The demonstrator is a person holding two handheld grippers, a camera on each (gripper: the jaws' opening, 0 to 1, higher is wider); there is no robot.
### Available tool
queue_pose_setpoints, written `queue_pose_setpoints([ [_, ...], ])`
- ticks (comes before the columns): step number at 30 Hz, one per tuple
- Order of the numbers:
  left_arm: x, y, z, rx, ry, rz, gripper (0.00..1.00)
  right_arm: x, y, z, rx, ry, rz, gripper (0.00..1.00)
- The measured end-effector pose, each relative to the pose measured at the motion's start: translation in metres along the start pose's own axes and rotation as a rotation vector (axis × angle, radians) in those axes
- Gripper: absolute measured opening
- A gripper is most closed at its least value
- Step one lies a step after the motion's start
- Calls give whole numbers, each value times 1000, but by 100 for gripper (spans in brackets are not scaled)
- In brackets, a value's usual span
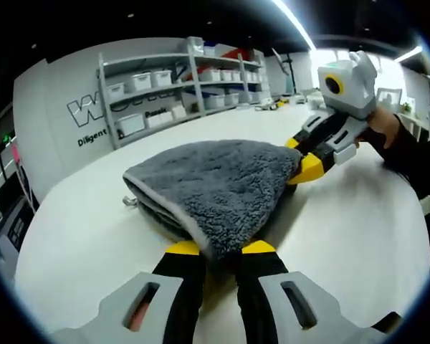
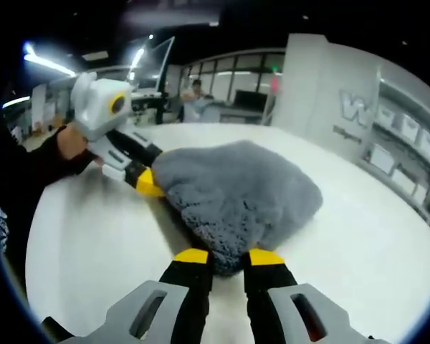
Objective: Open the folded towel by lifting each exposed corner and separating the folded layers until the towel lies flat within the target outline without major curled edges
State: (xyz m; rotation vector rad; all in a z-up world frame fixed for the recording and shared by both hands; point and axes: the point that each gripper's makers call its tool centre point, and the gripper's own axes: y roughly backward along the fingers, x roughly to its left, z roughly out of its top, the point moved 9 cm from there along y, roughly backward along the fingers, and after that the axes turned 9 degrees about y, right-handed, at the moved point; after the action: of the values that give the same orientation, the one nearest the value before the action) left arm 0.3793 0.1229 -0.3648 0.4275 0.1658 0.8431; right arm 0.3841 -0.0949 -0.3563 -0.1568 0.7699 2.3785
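A grey fluffy towel (image 1: 215, 186) lies folded in layers on the white table (image 1: 358, 229), its top layer raised at two corners. My left gripper (image 1: 220, 248) is shut on the towel's near corner, its yellow-tipped fingers (image 1: 183, 249) pinching the fabric. In the left gripper view my right gripper (image 1: 301, 159) grips the towel's far right corner. In the right gripper view the towel (image 2: 244, 186) bulges up between the grippers, my right gripper (image 2: 228, 256) is shut on its near corner, and the left gripper (image 2: 149, 183) holds the corner at left. No outline is visible.
Grey shelves (image 1: 179, 86) with white bins stand against the far wall behind the table. A person's hand (image 1: 383, 125) in a dark sleeve holds the right gripper. The table edge (image 2: 36, 236) curves close on the left of the right gripper view. A person sits by the far windows (image 2: 197, 97).
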Motion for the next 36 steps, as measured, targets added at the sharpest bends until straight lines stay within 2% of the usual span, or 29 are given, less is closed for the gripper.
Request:
queue_pose_setpoints([
  [13, -2, 2, -1, 1, 15, -11, 15, 6, 4, -1, 2, 5, -3, 12],
  [23, -3, 7, -3, 12, 11, -41, 14, 10, 8, -2, -1, -6, 35, 12],
  [36, -11, 14, -7, 2, 11, -31, 14, 18, 13, -3, -2, 0, 34, 12],
])
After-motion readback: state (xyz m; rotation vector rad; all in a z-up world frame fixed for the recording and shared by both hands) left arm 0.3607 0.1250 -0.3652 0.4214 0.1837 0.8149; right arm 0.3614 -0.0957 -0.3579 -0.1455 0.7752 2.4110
